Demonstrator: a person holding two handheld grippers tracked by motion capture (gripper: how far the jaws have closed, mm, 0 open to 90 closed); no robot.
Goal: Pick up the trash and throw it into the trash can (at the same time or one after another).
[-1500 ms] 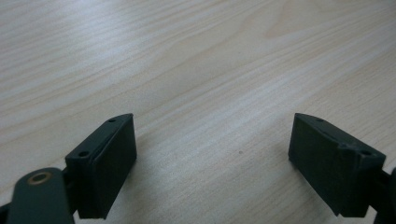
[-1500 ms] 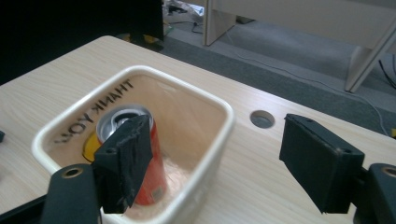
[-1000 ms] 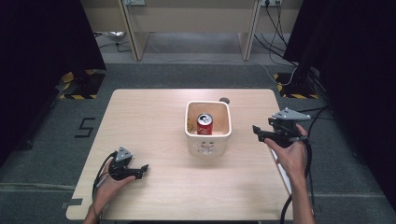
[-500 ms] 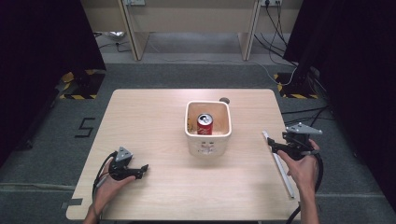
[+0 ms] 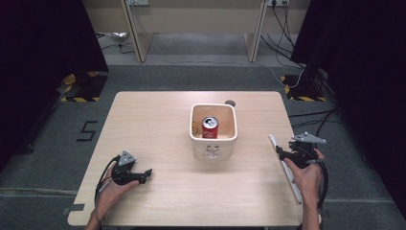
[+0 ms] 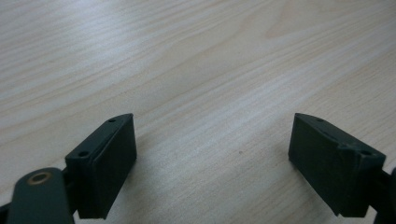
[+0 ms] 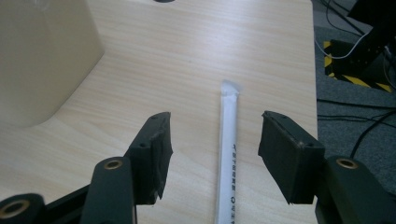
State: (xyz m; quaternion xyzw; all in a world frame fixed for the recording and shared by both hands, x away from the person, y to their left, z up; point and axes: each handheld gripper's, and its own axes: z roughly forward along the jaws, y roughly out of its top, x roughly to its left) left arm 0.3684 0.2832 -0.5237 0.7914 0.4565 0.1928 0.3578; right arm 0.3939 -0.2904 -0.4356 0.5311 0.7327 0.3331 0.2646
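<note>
A red soda can (image 5: 209, 128) stands upright inside a cream square bin (image 5: 213, 139) at the table's middle. A long straw in a white paper wrapper (image 5: 285, 167) lies along the table's right edge. My right gripper (image 5: 281, 154) hovers over that straw, open, and in the right gripper view the wrapped straw (image 7: 228, 149) runs between the two jaws of that gripper (image 7: 212, 156) without touching them. At the front left my left gripper (image 5: 145, 175) rests low on the table, open; in its own view the left gripper (image 6: 212, 161) has bare wood between its jaws.
The wooden table (image 5: 158, 120) has a small round hole (image 5: 230, 102) behind the bin. The bin's wall (image 7: 42, 56) stands to the left of my right gripper. Cables and yellow-black striped bases (image 5: 301, 96) lie on the grey floor beyond the table's right edge.
My right gripper has moved from beside the bin out toward the table's right edge and down over the wrapped straw. The left gripper has stayed in place.
</note>
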